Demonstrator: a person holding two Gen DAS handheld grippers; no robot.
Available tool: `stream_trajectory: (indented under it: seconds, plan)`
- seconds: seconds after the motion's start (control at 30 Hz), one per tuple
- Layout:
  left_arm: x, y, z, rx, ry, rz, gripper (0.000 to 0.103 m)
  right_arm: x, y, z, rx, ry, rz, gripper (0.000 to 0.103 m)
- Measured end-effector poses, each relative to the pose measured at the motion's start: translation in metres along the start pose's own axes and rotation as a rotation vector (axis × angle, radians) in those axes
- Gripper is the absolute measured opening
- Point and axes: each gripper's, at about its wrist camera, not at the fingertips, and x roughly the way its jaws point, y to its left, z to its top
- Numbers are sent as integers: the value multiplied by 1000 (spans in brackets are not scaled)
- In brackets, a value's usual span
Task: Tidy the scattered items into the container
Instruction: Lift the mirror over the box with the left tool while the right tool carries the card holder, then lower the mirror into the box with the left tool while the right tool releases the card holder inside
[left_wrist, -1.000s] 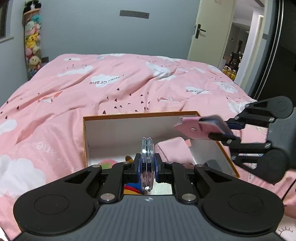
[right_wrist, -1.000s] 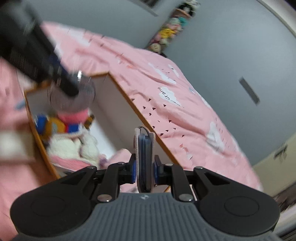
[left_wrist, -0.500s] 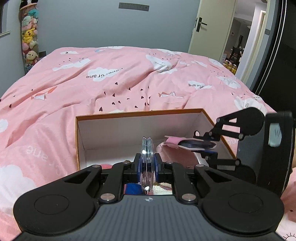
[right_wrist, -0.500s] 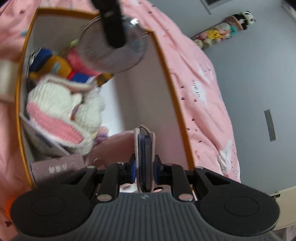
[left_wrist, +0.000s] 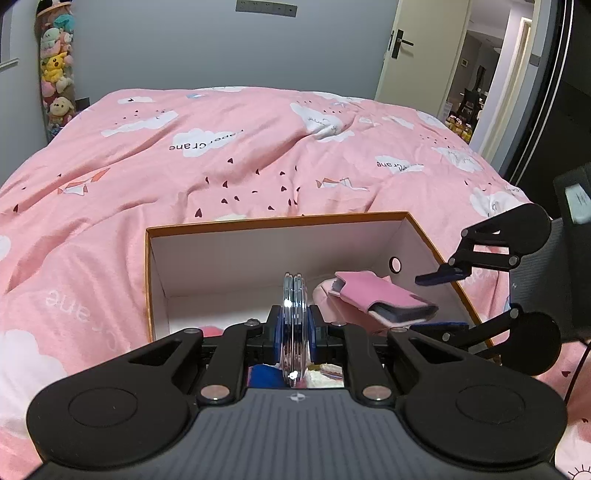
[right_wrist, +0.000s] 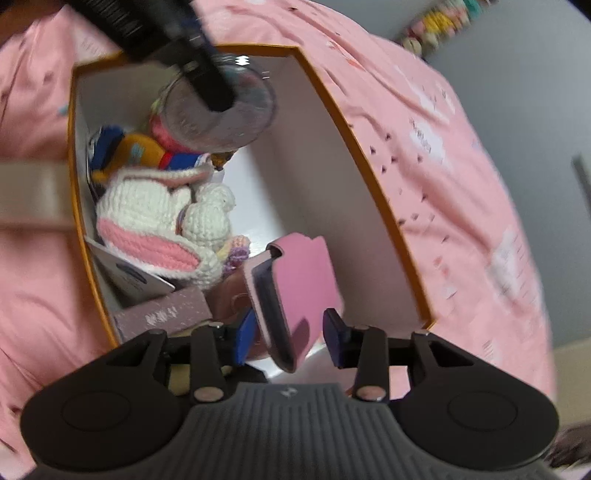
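Holding the left gripper (left_wrist: 294, 325) clamped on a round clear disc (left_wrist: 294, 314) over the near end of the box (left_wrist: 277, 220), I'm waiting with it because in this view the right gripper (left_wrist: 441, 301) reaches over the box's right wall, jaws just opened, and the pink pouch (left_wrist: 380, 295) lies loose between them on the pile. Right view: same pouch (right_wrist: 295, 291) tilts between the spread pads (right_wrist: 334, 330) above the box floor, beside the white knitted bunny (right_wrist: 166, 225), so it drops inside.

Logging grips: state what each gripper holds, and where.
Left gripper: round clear disc, pinched across its faces. Right gripper: jaws just opened; nothing gripped; pink pouch between them.
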Motion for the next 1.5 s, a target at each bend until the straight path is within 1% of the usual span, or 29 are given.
stream_trajectory:
  seconds: [0.07,0.1,0.13,0.23,0.33,0.37,0.43,0.5,0.63,0.7,0.8,0.93,0.97,1.0,1.07,1.1,1.17,1.27,1.3,1.37,1.4,1.5]
  plan:
    - [0,0,0,-2,2,-1,15,5,-2,-3,47,-3,32,39]
    - [0,0,0,-2,3,-1,15,8,1,-4,57,0,39,32]
    - [1,0,0,-1,4,0,15,12,4,-4,59,6,36,31]
    - [1,0,0,7,13,2,15,26,10,-2,49,34,0,31]
    - [2,0,0,7,22,-3,15,29,4,-3,98,52,58,30]
    - [3,-1,0,8,24,-4,15,27,1,-3,109,56,61,30]
    - [5,-1,0,12,25,-4,15,23,-4,-4,126,62,41,31]
    - [6,-1,1,15,24,-6,15,14,-12,-4,169,45,44,35]
    - [10,-3,5,24,22,-23,15,6,-28,-2,302,-15,109,35]
    - [12,-1,7,17,24,-29,15,11,-30,1,348,-41,111,35]
    - [15,0,10,22,25,-6,15,25,-26,16,349,-77,89,35]
    - [17,2,13,26,31,1,15,38,-17,28,279,-119,109,35]
    - [19,3,14,26,32,5,15,41,-15,30,272,-124,119,32]
    - [20,3,15,27,34,10,15,44,-16,32,275,-129,138,27]
    - [25,5,18,26,39,17,15,52,-18,35,296,-125,183,24]
    - [27,6,19,24,42,16,15,56,-19,36,303,-118,188,24]
    - [31,7,21,23,49,8,15,64,-21,36,317,-86,174,23]
    - [38,7,24,21,62,-6,15,75,-28,31,366,-40,164,16]
    - [41,6,25,21,66,-12,15,77,-30,29,376,-28,147,16]
    - [47,4,26,22,72,-25,15,77,-33,26,377,-26,103,16]
    - [49,3,27,25,75,-32,15,76,-35,24,384,-29,96,17]
    - [59,1,29,22,91,-42,15,66,-41,19,431,-67,127,18]
